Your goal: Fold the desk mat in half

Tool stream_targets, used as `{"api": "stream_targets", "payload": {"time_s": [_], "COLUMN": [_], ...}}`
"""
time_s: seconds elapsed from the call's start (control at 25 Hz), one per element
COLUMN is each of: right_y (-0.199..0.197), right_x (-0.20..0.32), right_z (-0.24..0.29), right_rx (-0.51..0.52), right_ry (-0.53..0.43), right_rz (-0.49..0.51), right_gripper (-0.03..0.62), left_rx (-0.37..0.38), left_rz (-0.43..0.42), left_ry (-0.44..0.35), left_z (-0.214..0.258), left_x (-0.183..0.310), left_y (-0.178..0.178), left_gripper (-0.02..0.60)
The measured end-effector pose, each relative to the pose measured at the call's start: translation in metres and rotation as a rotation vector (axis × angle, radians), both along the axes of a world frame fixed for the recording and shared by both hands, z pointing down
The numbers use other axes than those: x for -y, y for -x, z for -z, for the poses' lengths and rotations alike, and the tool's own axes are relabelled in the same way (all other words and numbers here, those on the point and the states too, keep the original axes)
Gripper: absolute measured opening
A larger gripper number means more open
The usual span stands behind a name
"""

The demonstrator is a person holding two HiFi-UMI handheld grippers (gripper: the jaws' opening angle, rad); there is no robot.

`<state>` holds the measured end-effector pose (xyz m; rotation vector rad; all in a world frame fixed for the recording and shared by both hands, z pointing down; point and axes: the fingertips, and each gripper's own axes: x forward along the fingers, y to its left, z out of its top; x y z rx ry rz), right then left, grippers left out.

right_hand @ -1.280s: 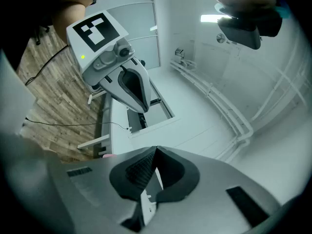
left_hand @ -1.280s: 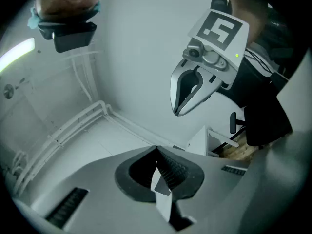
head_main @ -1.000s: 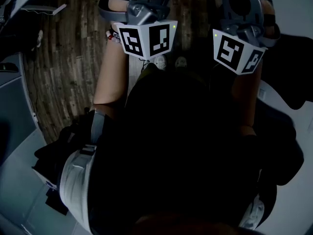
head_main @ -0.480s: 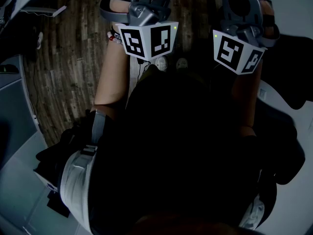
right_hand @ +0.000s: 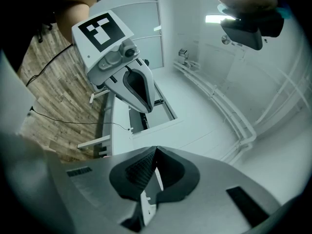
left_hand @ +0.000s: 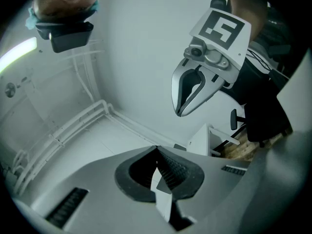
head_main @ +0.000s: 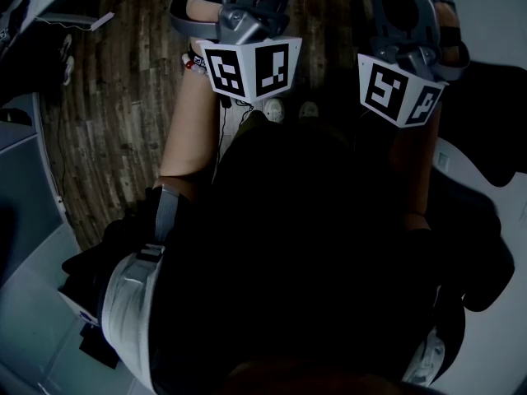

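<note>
The wooden floor (head_main: 107, 113) fills the far left, and the person's dark clothing (head_main: 313, 253) fills the near middle. No view shows the desk mat. The left gripper (left_hand: 156, 149) and the right gripper (right_hand: 156, 149) are both closed on nothing. Folding probably calls first for finding the mat, then pinching two matching corners evenly.

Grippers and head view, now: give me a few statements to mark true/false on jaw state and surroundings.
1. The left gripper is shut with nothing between its jaws. True.
2. The right gripper is wide open. False: it is shut and empty.
3. The floor below is wood plank. True.
4. The two grippers touch each other. False: the head view shows them apart, side by side.
</note>
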<state>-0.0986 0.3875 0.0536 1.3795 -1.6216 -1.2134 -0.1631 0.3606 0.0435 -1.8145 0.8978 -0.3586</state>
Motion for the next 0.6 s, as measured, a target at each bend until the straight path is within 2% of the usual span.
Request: {"api": "stream_targets", "payload": {"time_s": [0.6], "right_y": [0.017], "right_x": [-0.009], "right_z": [-0.012], "right_rx": [-0.011], "right_ry": [0.016], "right_rz": [-0.044], "right_gripper": [0.029], "left_rx": [0.007], "left_rz": [-0.055], "left_ry": [0.013], "left_z": [-0.013], "left_x": [-0.008], "left_y": [0.009], "left_gripper": [0.012]}}
